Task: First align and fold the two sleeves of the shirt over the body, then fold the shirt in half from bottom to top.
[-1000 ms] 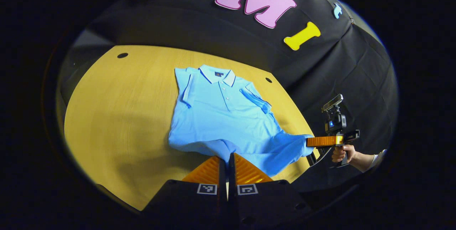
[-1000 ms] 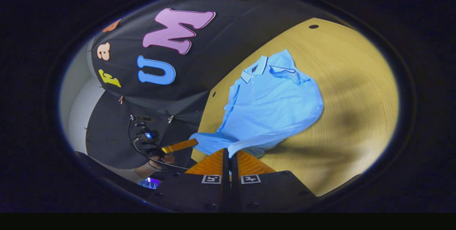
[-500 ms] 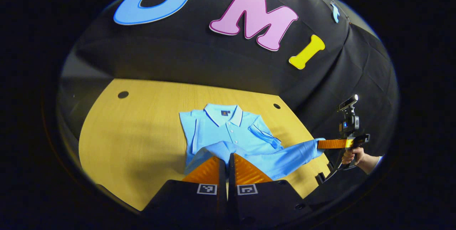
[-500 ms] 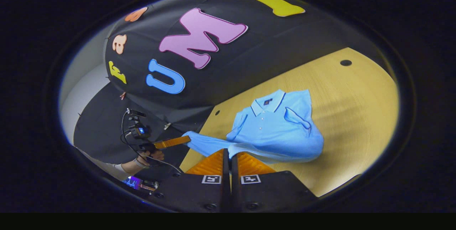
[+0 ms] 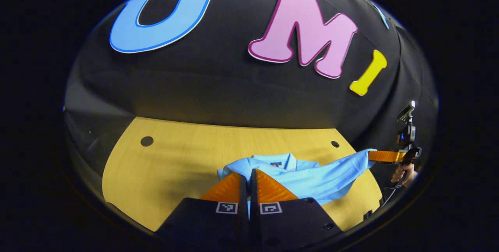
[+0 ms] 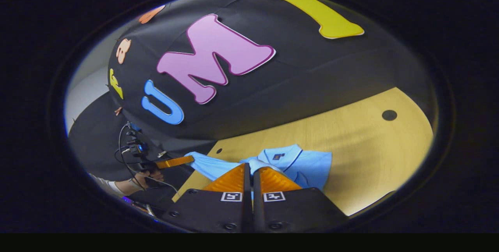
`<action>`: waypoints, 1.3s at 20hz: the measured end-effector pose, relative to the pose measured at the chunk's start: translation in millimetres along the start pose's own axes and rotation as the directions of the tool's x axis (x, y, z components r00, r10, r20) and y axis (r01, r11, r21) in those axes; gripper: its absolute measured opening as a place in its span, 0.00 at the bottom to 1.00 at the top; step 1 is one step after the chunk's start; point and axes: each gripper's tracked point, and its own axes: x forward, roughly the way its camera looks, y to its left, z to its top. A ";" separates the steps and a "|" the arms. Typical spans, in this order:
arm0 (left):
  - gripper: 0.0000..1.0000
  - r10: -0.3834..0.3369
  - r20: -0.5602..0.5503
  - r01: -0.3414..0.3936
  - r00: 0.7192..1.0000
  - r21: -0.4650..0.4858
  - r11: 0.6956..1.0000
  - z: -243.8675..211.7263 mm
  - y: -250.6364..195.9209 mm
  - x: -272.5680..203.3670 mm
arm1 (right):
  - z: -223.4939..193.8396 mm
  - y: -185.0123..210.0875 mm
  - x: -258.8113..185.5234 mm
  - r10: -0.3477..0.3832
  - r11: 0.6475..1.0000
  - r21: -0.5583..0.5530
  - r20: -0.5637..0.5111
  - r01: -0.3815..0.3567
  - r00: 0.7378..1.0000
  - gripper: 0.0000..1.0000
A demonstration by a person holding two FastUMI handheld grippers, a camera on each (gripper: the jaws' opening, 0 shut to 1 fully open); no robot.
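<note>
The light blue polo shirt (image 5: 312,180) lies on the yellow table (image 5: 175,162), its bottom hem lifted and stretched between both grippers. In the left gripper view my left gripper (image 5: 248,171) is shut on one hem corner, just before the collar (image 5: 277,162). At the far right of that view, my right gripper (image 5: 370,155) pinches the other corner. In the right gripper view my right gripper (image 6: 249,165) is shut on the hem, with the shirt (image 6: 310,164) and its collar (image 6: 282,155) just beyond. The left gripper (image 6: 191,159) holds the far corner at the left. The raised hem hides the sleeves.
The table has round holes (image 5: 147,141) (image 5: 335,143) near its far corners, and its far edge meets the black cloth wall. A hand (image 5: 403,172) holds the right gripper; another hand (image 6: 150,174) holds the left one, with cables beside it.
Both grippers have carried the shirt's bottom hem up and forward, from the near table edge to just before the collar. The lower body now covers most of the shirt.
</note>
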 end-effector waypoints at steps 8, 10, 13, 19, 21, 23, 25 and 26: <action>0.06 0.097 -0.136 -0.109 0.986 -0.084 0.990 -28.8 35.6 125.2 | -11.2 -94.2 111.2 -0.163 0.987 -0.023 -0.096 0.162 0.982 0.12; 0.06 0.127 -0.165 -0.139 0.978 -0.063 0.988 -43.5 42.3 147.6 | -34.6 -126.1 121.5 -0.226 0.974 -0.037 -0.151 0.223 0.962 0.12; 0.09 0.213 -0.228 -0.219 0.950 -0.003 0.976 -70.2 55.3 163.2 | -41.7 -157.7 124.0 -0.305 0.952 -0.062 -0.156 0.298 0.940 0.12; 0.36 0.148 -0.211 -0.164 0.966 -0.057 0.985 -65.7 38.6 162.4 | -52.0 -149.4 117.2 -0.299 0.953 -0.102 -0.186 0.285 0.936 0.39; 0.39 0.114 -0.175 -0.127 0.978 -0.067 0.990 -49.3 26.5 151.5 | -46.0 -134.0 111.6 -0.285 0.954 -0.140 -0.166 0.263 0.944 0.59; 0.48 0.074 -0.139 -0.085 0.988 -0.073 0.994 -32.5 8.2 134.6 | -37.4 -115.4 105.9 -0.273 0.954 -0.165 -0.145 0.249 0.951 0.64; 0.49 0.025 -0.103 -0.034 0.994 -0.084 0.996 -13.3 -11.1 109.7 | -30.0 -100.7 96.3 -0.276 0.946 -0.210 -0.119 0.247 0.954 0.90; 0.49 -0.006 -0.079 -0.001 0.997 -0.093 0.996 -2.4 -24.0 94.0 | -26.1 -91.7 88.6 -0.277 0.938 -0.246 -0.110 0.244 0.955 0.90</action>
